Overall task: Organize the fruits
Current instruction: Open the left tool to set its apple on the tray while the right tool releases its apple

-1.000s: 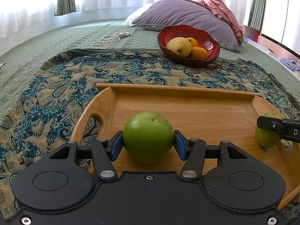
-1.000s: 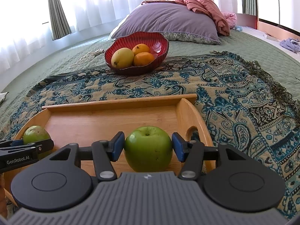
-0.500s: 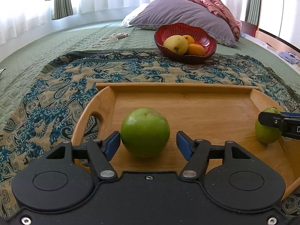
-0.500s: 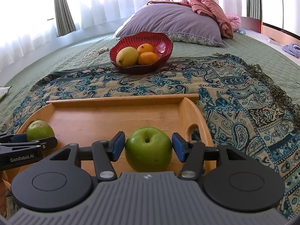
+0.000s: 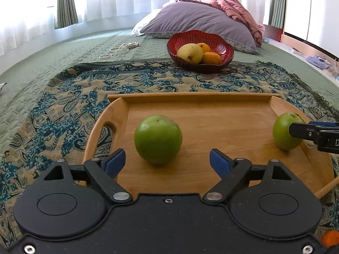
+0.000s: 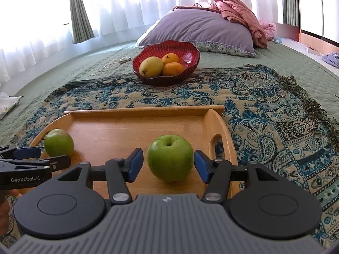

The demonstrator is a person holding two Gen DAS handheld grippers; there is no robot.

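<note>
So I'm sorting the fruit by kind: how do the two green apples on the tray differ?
The left apple has a dull patch on top and no clear dimple; the right apple is glossier, with a plain stem dimple. The left gripper, its jaws just opened, stands well clear of the left apple; the right gripper leaves only narrow gaps beside the right apple. Both sit on the wooden tray.
</note>
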